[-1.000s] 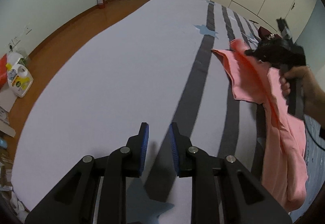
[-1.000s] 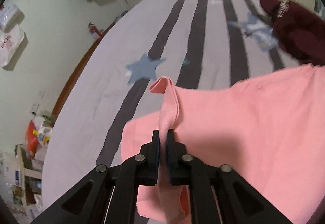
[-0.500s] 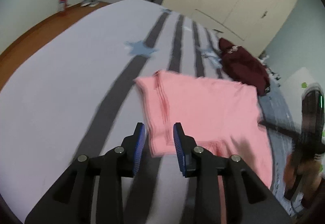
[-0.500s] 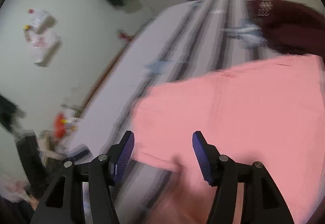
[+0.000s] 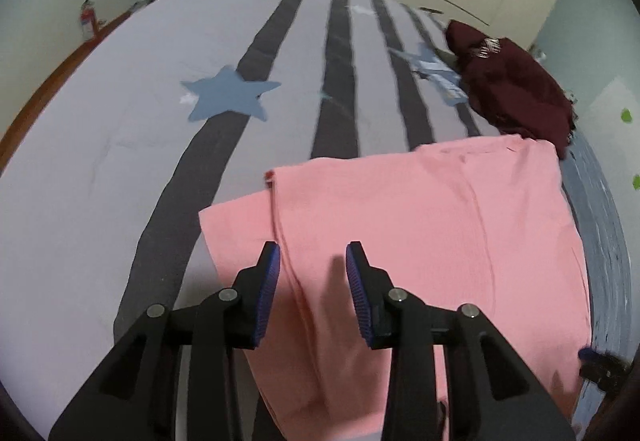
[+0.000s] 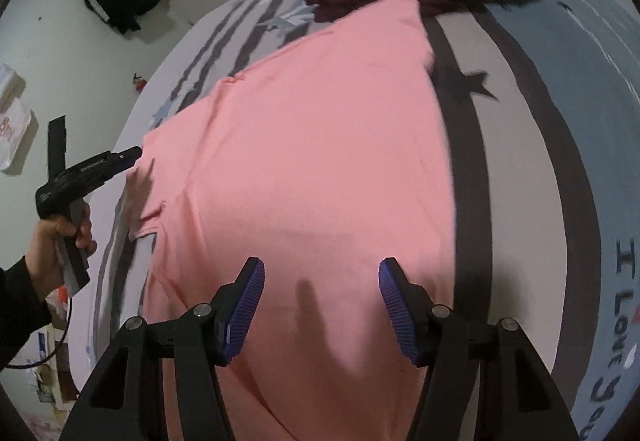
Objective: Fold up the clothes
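1. Pink garment [image 5: 420, 225]: spread nearly flat on the bed, one edge doubled over along its left side in the left wrist view. Its far corner lies just beside the maroon clothing.
2. Left gripper [image 5: 313, 295]: above the garment's near left part, blue pads parted narrowly. The jaws have just been opening; no cloth is pinched between them.
3. Right gripper [image 6: 321, 305]: above the garment's near end, pads set wide apart, gripping nothing.
4. Left hand [image 6: 60, 241]: grasps the left gripper's handle at the garment's edge, dark sleeve at the wrist.
5. Bed cover [image 5: 120, 145]: pale grey with dark stripes and a blue star [image 5: 230, 95].
6. Maroon clothing [image 5: 516, 81]: heaped at the far side of the bed.
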Available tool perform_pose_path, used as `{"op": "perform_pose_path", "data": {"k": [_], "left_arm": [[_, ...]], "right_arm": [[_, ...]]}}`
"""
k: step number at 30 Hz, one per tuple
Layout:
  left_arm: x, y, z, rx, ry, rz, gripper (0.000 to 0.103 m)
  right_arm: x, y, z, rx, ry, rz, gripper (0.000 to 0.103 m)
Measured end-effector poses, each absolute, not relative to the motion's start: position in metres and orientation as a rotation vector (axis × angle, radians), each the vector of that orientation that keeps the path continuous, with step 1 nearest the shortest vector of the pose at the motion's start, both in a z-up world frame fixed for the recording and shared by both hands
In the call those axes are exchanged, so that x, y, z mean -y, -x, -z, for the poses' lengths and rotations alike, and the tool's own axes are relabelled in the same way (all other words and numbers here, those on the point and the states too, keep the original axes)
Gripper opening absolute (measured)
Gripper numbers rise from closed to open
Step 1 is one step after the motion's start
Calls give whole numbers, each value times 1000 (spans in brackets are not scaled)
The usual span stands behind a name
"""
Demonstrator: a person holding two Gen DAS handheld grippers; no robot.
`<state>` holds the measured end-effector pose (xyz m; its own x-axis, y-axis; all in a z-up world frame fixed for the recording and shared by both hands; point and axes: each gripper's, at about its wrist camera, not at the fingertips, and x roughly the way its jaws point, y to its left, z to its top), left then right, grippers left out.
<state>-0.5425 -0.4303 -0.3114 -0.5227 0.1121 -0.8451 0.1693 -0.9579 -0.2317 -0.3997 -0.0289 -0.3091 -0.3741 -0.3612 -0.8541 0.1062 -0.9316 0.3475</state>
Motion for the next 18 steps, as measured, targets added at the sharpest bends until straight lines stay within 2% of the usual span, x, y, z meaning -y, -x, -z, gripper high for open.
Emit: {"op": "perform_pose_path", "data": {"k": [3,10,11,14,18], "left_arm": [[437,549,321,-504,-1533,2647,37],[430,553,322,-485,-1512,2705,37],[428,553,321,-477,-1513,2718,31],[425,553,320,-459,-1521,2754,3],[431,547,313,-474,-1469,2767,1]], "right_arm": [[25,405,314,354,-1572,2370,56],[26,410,323,347,-1565,2381,56],[28,411,323,341,-1562,2387,56],[30,415,325,331,-1557,2413,56],[34,421,326,339,-1550,2454,56]]}}
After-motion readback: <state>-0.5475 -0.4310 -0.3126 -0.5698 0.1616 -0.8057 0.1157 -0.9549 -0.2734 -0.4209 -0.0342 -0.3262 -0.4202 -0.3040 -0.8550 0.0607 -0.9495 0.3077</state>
